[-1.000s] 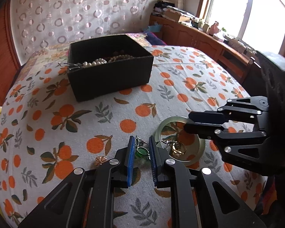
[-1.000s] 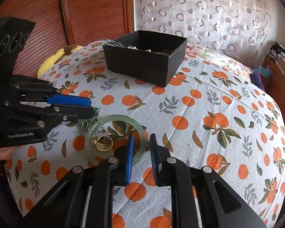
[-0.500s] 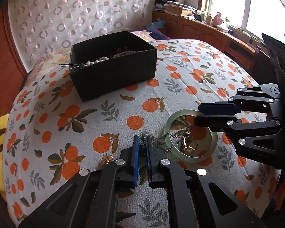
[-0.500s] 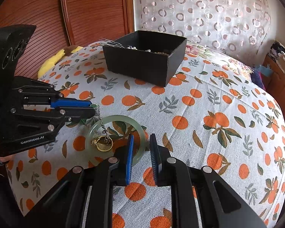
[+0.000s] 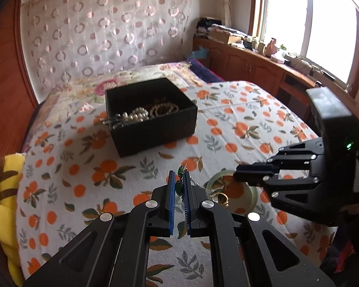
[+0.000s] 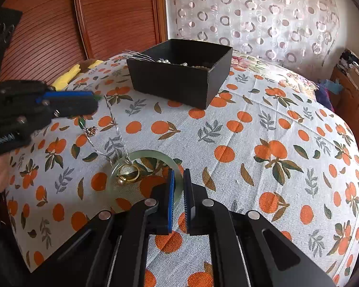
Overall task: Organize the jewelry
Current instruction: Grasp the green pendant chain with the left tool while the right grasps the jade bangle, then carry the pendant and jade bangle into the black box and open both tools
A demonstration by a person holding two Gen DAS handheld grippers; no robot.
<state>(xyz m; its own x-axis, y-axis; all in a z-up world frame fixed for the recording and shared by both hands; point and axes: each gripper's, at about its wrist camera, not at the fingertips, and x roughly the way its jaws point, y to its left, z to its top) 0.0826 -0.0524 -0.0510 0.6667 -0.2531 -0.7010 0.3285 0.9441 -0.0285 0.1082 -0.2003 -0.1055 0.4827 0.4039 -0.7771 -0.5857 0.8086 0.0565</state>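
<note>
My left gripper (image 5: 179, 179) is shut on the green pendant (image 5: 180, 171) of a silver chain necklace (image 6: 112, 122) and holds it lifted above the cloth; the chain hangs down to the jade bangle (image 6: 146, 157). A gold ring (image 6: 129, 175) lies inside the bangle. My right gripper (image 6: 178, 177) has its jaws narrowly apart astride the bangle's near rim, touching or not I cannot tell. The black jewelry box (image 5: 153, 117) holds pearl and bead strands; it also shows in the right wrist view (image 6: 179, 76). The left gripper shows in the right wrist view (image 6: 67, 104).
A small flower earring (image 6: 92, 130) lies on the orange-print cloth (image 6: 251, 131) under the chain. A yellow blanket (image 5: 0, 191) lies at the left edge. A wooden cabinet (image 5: 251, 64) with clutter stands under the window.
My left gripper closed on the green pendant and rose, pulling the chain up off the cloth and taut toward the bangle. My right gripper stayed at the bangle's rim.
</note>
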